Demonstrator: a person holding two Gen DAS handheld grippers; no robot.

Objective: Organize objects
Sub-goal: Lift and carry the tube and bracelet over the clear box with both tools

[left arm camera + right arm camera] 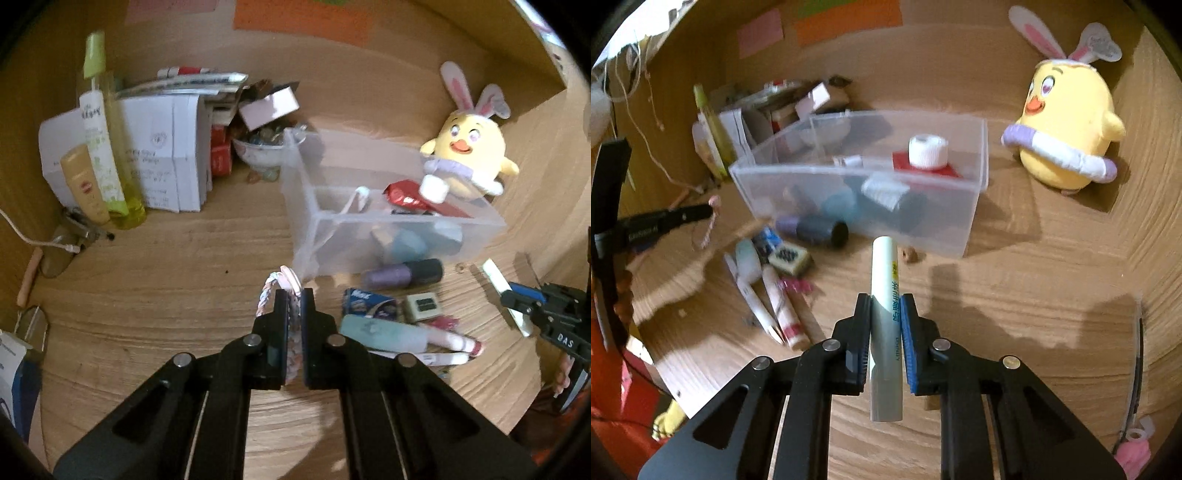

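Note:
My left gripper [294,299] is shut on a pink-and-white braided loop [269,291], held just above the wooden desk in front of a clear plastic bin [314,221]. My right gripper [885,301] is shut on a white tube [885,291] that points toward the same bin [975,218]. The bin holds a red package with a white cap [928,155] and other small items. A purple nail polish bottle [402,275], a blue packet [369,301], a teal tube [380,334] and pens [783,306] lie loose in front of the bin.
A yellow chick plush with bunny ears [469,155] stands right of the bin. White boxes [166,162], lotion bottles [99,147] and a bowl of trinkets [262,147] crowd the back left corner. A charging cable [37,240] lies at the left. Wooden walls enclose the desk.

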